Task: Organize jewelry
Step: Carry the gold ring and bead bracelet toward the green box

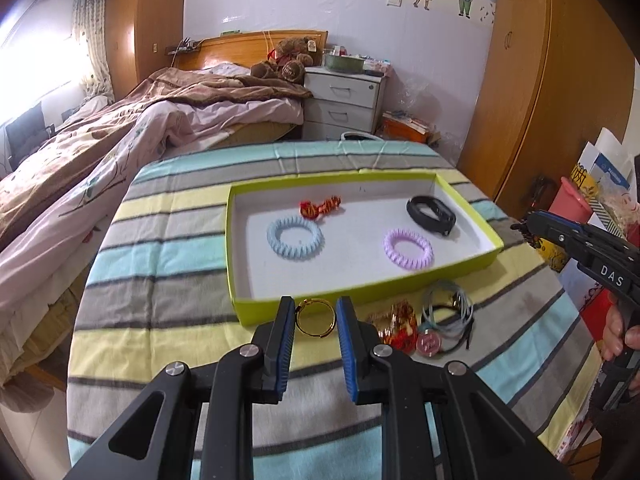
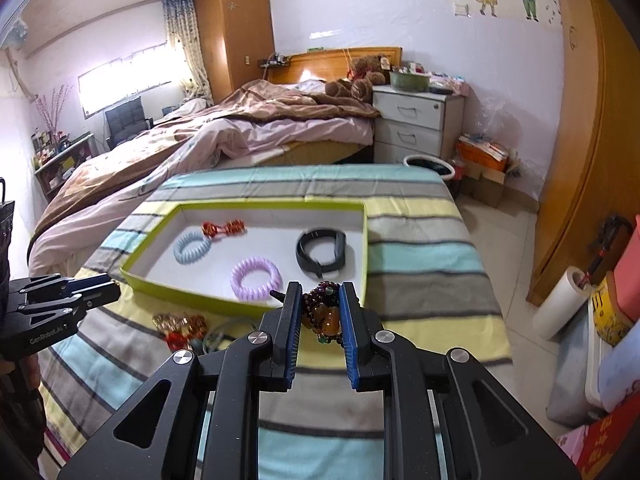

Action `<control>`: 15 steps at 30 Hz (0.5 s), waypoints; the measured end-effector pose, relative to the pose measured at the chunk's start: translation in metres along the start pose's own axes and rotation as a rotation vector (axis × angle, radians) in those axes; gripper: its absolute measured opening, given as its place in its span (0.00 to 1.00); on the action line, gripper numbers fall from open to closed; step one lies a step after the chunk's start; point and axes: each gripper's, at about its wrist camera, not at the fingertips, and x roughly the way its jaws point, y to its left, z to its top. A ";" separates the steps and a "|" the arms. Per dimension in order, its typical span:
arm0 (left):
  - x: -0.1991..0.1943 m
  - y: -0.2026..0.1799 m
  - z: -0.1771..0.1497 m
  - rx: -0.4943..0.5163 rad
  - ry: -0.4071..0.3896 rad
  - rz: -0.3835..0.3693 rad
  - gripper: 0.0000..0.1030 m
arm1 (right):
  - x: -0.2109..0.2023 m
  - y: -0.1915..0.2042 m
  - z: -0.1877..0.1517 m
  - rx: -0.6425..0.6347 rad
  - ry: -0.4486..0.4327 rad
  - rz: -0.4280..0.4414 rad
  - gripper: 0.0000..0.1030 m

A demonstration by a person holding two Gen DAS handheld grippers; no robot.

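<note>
Holding one piece in each gripper right now, both part-closed on their loads. Left gripper [image 1: 315, 317] is pinched on a gold ring [image 1: 315, 317], pads on either side of the band. Right gripper [image 2: 320, 312] is clamped on a beaded bracelet [image 2: 321, 314], dark purple beads with a couple of amber ones bunched between the pads. Both look clear of the striped bench [image 1: 160, 280], though the fisheye makes that hard to judge.

The box [image 1: 296, 307] sits straight ahead of both grippers, with a blue coil [image 1: 295, 237], purple coil [image 1: 409, 248], black band [image 1: 431, 214] and red knot [image 1: 320, 208] already inside. A small heap of leftovers [image 1: 424, 322] lies just right of the left gripper.

To do this bit well, I'd carry each piece over the near wall and only let go above bare floor. The near-left corner suits the ring. Keep the grip steady on that thin band, it could pop out. Lower the beads before releasing so they don't scatter.
</note>
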 end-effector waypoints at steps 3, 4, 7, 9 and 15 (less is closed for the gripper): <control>0.004 0.001 0.009 -0.002 -0.004 -0.013 0.21 | 0.011 0.004 0.014 -0.015 0.001 0.022 0.19; 0.007 0.002 0.012 -0.002 -0.005 -0.014 0.21 | 0.014 0.005 0.017 -0.020 0.003 0.024 0.19; 0.016 0.002 0.019 0.005 -0.001 -0.013 0.21 | 0.028 0.011 0.031 -0.040 0.010 0.037 0.19; 0.023 0.004 0.024 0.000 0.003 -0.017 0.21 | 0.040 0.016 0.041 -0.058 0.013 0.039 0.19; 0.047 0.012 0.035 -0.027 0.028 -0.020 0.21 | 0.080 0.024 0.058 -0.083 0.049 0.059 0.19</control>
